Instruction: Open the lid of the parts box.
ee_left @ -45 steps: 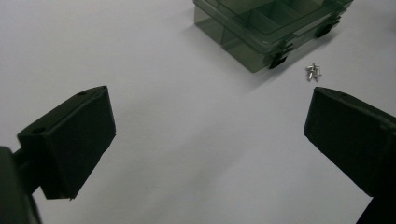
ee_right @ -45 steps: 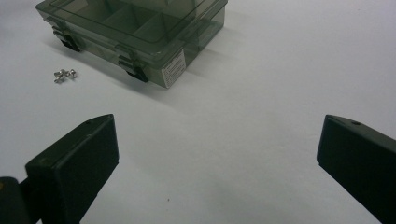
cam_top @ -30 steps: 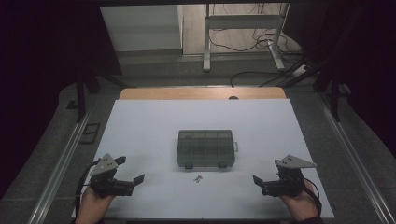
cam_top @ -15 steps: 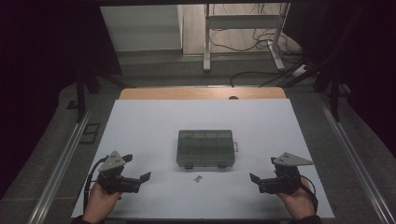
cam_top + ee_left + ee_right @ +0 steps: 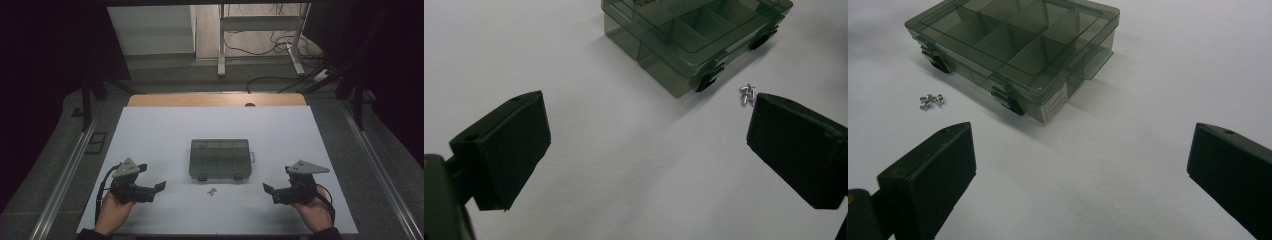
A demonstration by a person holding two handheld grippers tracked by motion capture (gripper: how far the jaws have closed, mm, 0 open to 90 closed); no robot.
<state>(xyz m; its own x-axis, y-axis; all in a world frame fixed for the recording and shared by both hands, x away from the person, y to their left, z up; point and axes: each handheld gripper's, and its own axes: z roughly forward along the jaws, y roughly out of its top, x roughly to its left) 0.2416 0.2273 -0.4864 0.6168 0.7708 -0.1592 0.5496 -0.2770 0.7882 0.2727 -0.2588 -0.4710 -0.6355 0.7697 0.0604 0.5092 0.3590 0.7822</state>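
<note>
A smoky transparent compartment box (image 5: 219, 158) (image 5: 694, 37) (image 5: 1015, 47) sits shut at the middle of the white table, its two black latches facing the person. A few small silver screws (image 5: 212, 191) (image 5: 748, 93) (image 5: 931, 101) lie on the table just in front of it. My left gripper (image 5: 156, 186) (image 5: 646, 150) is held low at the front left, open, with nothing between its jaws. At the front right my right gripper (image 5: 267, 190) (image 5: 1080, 175) is open and empty too. Both point inward toward the box.
The white table top (image 5: 165, 135) ends in a wooden strip (image 5: 215, 100) at the far edge. Metal rails (image 5: 65, 180) run along both sides. Beyond the table are a stand's legs (image 5: 260, 30) and cables on the floor.
Both grippers have moved inward toward the box, the left one more. Their jaws stay open.
</note>
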